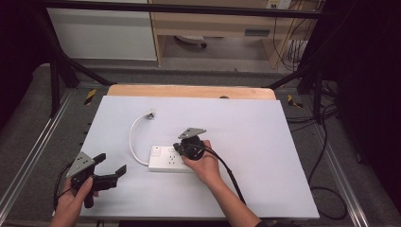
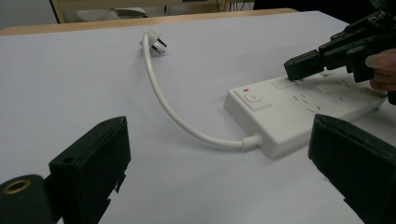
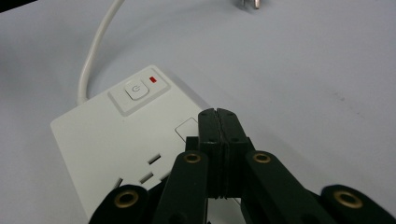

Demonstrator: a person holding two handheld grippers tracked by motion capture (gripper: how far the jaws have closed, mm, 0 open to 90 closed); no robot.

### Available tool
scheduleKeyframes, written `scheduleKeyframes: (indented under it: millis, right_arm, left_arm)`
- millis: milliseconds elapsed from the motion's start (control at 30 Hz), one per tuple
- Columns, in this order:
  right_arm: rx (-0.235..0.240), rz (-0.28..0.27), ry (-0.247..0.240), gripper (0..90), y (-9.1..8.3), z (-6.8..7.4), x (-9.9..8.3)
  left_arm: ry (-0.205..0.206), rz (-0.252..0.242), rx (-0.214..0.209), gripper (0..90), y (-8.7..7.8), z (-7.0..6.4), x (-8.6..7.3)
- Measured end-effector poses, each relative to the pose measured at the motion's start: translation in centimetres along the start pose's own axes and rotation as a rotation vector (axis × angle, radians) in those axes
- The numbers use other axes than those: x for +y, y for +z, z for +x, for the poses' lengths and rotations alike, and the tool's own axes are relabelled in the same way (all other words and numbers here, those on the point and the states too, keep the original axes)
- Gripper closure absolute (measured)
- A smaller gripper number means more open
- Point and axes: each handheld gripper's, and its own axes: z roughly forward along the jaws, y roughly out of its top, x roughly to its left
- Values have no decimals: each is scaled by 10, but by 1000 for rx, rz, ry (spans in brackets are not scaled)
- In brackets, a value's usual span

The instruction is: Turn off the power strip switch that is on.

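Nearest the person, the left gripper [image 1: 111,171] is held low over the near left part of the desk [image 1: 265,156], its jaws spread wide with nothing between them; in the left gripper view they frame the scene from either side. Farther in, near the middle of the desk, lies a white power strip [image 1: 165,159], flat, with its sockets facing up. The right gripper [image 3: 218,116] hovers just over the strip's top face, jaws pressed together and holding nothing, the tip aimed toward the switch [image 3: 136,90] at the cord end; a small red mark [image 3: 152,80] sits beside it. Whether the tip touches the plastic is hard to tell. From that end a white cord [image 1: 134,137] curves away to the plug [image 1: 151,114], which lies loose on the desk.

This looks like the approach to pressing the switch. The next move would call for sliding the closed tip forward over the button, then a short push straight down.
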Motion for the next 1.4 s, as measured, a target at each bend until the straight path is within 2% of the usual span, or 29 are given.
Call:
scheduleKeyframes:
  millis: [1033,1133,1400]
  right_arm:
    - [-14,-5,-1,900,-1,1,-2]
    - [-21,5,-12,900,0,1,-4]
    - [-14,7,-7,900,0,0,-4]
  left_arm:
    - [4,0,0,56,0,0,0]
    - [2,1,0,56,0,0,0]
    - [3,1,3,56,0,0,0]
